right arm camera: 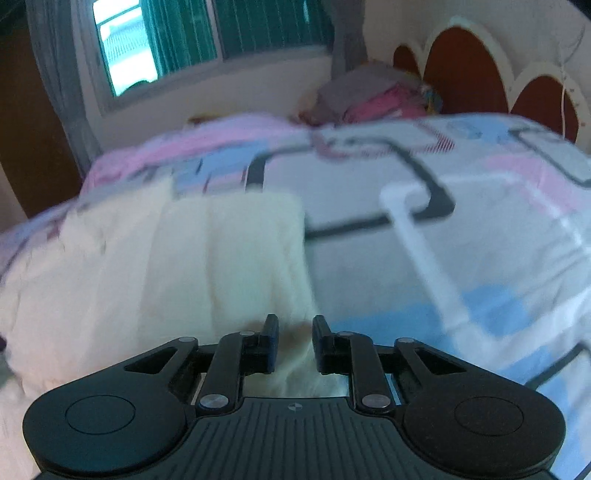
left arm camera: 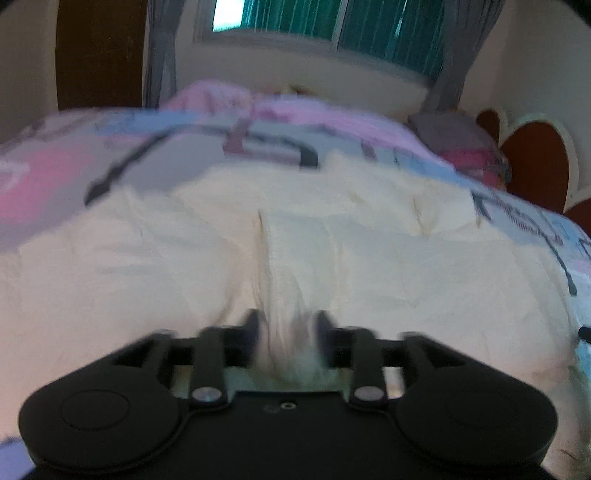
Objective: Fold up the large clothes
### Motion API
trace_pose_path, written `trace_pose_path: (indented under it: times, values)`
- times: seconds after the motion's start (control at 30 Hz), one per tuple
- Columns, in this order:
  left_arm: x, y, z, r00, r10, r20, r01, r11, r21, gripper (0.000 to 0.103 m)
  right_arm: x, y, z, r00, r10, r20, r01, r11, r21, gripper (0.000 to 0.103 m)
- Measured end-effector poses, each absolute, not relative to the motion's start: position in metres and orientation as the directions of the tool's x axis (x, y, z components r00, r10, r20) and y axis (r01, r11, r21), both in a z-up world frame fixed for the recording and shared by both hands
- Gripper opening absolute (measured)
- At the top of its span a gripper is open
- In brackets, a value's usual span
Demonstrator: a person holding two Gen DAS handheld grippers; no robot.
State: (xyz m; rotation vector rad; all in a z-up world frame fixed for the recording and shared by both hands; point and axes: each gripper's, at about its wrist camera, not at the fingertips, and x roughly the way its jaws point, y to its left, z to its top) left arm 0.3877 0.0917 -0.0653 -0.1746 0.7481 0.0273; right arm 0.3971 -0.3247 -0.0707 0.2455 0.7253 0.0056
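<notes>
A large cream garment (left arm camera: 295, 229) lies spread on the patterned bedsheet (left arm camera: 66, 166). My left gripper (left arm camera: 288, 328) is shut on a bunched ridge of the cream cloth, which runs up between its fingers. In the right wrist view the cream garment (right arm camera: 184, 258) fills the left half, with its right edge lying on the bedsheet (right arm camera: 443, 258). My right gripper (right arm camera: 295, 332) is shut on the near corner of that cloth, which shows between its fingers. Both views are motion-blurred.
A pile of pink and grey clothes (right arm camera: 373, 96) sits at the head of the bed by the red scalloped headboard (right arm camera: 465, 66). A window with green curtains (left arm camera: 332, 22) is on the far wall. A dark wooden door (left arm camera: 99, 51) stands at left.
</notes>
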Motion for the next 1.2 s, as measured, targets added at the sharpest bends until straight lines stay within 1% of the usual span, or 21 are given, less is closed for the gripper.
trace_pose_path:
  times: [0.03,0.1,0.17,0.2,0.27,0.33,0.37,0.43,0.5,0.6,0.67,0.73,0.77,0.83,0.87,0.97,1.03,1.07,1.1,1.13,1.2]
  values:
    - [0.390,0.093,-0.063,0.747,-0.039,-0.663,-0.080,0.986,-0.148,0.061,0.403,-0.331,-0.065,0.775,0.105,-0.624,0.072,0.965,0.252,0.080]
    - [0.402,0.092,-0.060,0.743,-0.051,-0.667,-0.071,0.985,-0.154,0.063,0.422,-0.338,-0.060,0.777,0.123,-0.618,0.070,0.958,0.279,0.080]
    - [0.419,0.093,-0.060,0.735,-0.047,-0.677,-0.078,0.985,-0.153,0.062,0.445,-0.341,-0.058,0.775,0.149,-0.614,0.062,0.949,0.308,0.064]
    - [0.427,0.094,-0.062,0.729,-0.039,-0.684,-0.089,0.985,-0.151,0.061,0.457,-0.342,-0.059,0.766,0.163,-0.622,0.064,0.943,0.326,0.052]
    - [0.443,0.098,-0.068,0.708,-0.048,-0.704,-0.105,0.979,-0.173,0.055,0.477,-0.344,-0.062,0.758,0.181,-0.627,0.073,0.931,0.357,0.046]
    - [0.452,0.101,-0.075,0.691,-0.089,-0.718,-0.092,0.974,-0.209,0.031,0.492,-0.339,-0.064,0.751,0.189,-0.632,0.057,0.936,0.348,0.026]
    - [0.453,0.100,-0.077,0.690,-0.119,-0.714,-0.069,0.971,-0.228,0.011,0.496,-0.334,-0.065,0.750,0.192,-0.633,0.032,0.945,0.324,0.024]
    - [0.444,0.096,-0.075,0.723,-0.106,-0.683,-0.057,0.976,-0.212,0.008,0.497,-0.322,-0.067,0.747,0.196,-0.635,-0.021,0.962,0.273,0.008]
    - [0.432,0.096,-0.074,0.752,-0.076,-0.655,-0.065,0.980,-0.189,0.007,0.496,-0.314,-0.074,0.741,0.192,-0.643,-0.057,0.973,0.225,0.007]
    - [0.426,0.099,-0.084,0.737,-0.062,-0.673,-0.087,0.979,-0.185,0.008,0.505,-0.304,-0.103,0.688,0.102,-0.719,-0.054,0.994,0.090,0.004]
    - [0.431,0.097,-0.087,0.722,-0.062,-0.689,-0.086,0.980,-0.179,0.008,0.505,-0.308,-0.109,0.686,0.104,-0.720,-0.045,0.994,0.100,0.004]
    - [0.435,0.093,-0.084,0.709,-0.057,-0.703,-0.070,0.986,-0.150,0.010,0.505,-0.312,-0.108,0.682,0.106,-0.724,-0.049,0.994,0.100,0.004]
    - [0.435,0.092,-0.081,0.708,-0.032,-0.706,-0.077,0.990,-0.122,0.023,0.504,-0.314,-0.104,0.688,0.101,-0.719,-0.037,0.994,0.103,0.004]
    - [0.425,0.092,-0.067,0.744,0.050,-0.666,-0.119,0.991,-0.059,0.033,0.497,-0.320,-0.090,0.728,0.093,-0.679,-0.019,0.993,0.116,0.004]
    - [0.417,0.091,-0.057,0.772,0.081,-0.630,-0.136,0.990,-0.039,0.041,0.495,-0.319,-0.085,0.742,0.088,-0.665,-0.021,0.994,0.109,0.005]
    - [0.414,0.078,-0.040,0.810,0.045,-0.585,-0.096,0.994,-0.057,0.044,0.500,-0.309,-0.081,0.741,0.100,-0.664,-0.053,0.994,0.091,0.005]
    - [0.427,0.058,-0.041,0.801,0.018,-0.598,-0.037,0.999,-0.021,0.046,0.509,-0.297,-0.085,0.727,0.084,-0.681,-0.062,0.996,0.056,0.005]
    - [0.434,0.051,-0.045,0.790,0.006,-0.613,-0.021,1.000,-0.017,0.052,0.513,-0.294,-0.088,0.719,0.076,-0.691,-0.063,0.997,0.044,0.005]
    - [0.440,0.047,-0.051,0.780,0.007,-0.626,-0.020,1.000,-0.013,0.065,0.518,-0.289,-0.094,0.709,0.062,-0.703,-0.065,0.998,0.022,0.005]
    - [0.449,0.044,-0.059,0.763,0.020,-0.647,-0.029,1.000,-0.003,0.071,0.522,-0.286,-0.099,0.699,0.049,-0.713,-0.069,0.998,0.001,0.004]
    - [0.460,0.043,-0.075,0.726,0.022,-0.688,-0.037,0.999,-0.007,0.069,0.526,-0.281,-0.107,0.691,0.031,-0.722,-0.085,0.996,-0.039,0.004]
